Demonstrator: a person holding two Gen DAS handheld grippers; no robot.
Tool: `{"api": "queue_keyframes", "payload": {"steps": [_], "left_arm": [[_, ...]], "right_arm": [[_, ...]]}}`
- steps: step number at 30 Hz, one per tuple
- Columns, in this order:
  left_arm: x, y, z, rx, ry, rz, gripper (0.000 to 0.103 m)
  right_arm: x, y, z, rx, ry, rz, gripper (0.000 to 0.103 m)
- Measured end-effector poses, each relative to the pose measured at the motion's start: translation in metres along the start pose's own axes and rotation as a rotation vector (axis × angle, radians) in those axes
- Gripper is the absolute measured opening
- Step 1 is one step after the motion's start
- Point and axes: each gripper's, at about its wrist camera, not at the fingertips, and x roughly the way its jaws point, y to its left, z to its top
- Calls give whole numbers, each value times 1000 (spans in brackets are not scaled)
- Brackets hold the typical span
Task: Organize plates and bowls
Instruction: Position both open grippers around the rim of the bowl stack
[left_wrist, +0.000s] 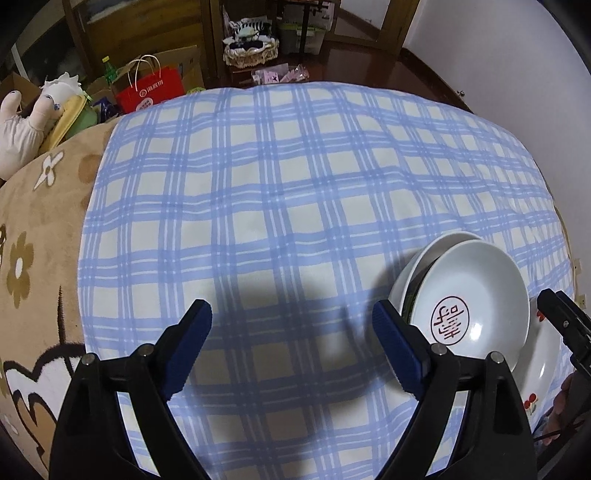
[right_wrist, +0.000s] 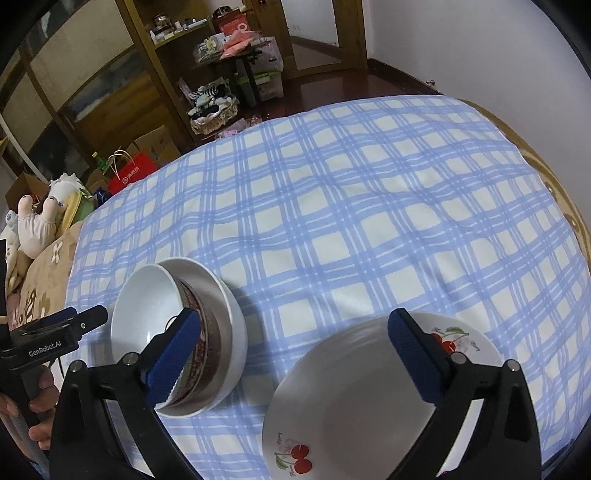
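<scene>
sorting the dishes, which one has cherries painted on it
The wide flat plate beside the nested bowls; red cherries mark its rim, the bowls have none.

Dark wood floor (right_wrist: 332, 83), white wall (right_wrist: 424, 33), wooden shelving (right_wrist: 155, 48)

Between and beyond our left fingers (left_wrist: 199, 325) lies bare checked cloth (left_wrist: 280, 177). The nested bowls (left_wrist: 469, 295) crowd just outside the right-hand one. Between our right fingers (right_wrist: 410, 354) sits the cherry plate (right_wrist: 354, 406), open cloth beyond.
</scene>
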Motion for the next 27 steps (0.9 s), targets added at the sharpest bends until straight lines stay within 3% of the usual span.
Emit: {"api": "queue_keyframes", "payload": {"steps": [8, 12, 24, 27], "left_arm": [[6, 0, 2, 8, 44, -45, 87], [7, -6, 0, 31, 46, -34, 87], [6, -6, -1, 24, 58, -73, 87], [4, -4, -1, 20, 65, -113, 87]], "right_arm": [[10, 1, -2, -15, 38, -22, 103], [15, 0, -3, 1, 62, 1, 103], [22, 0, -7, -19, 94, -37, 103], [23, 1, -7, -31, 91, -57, 103]]}}
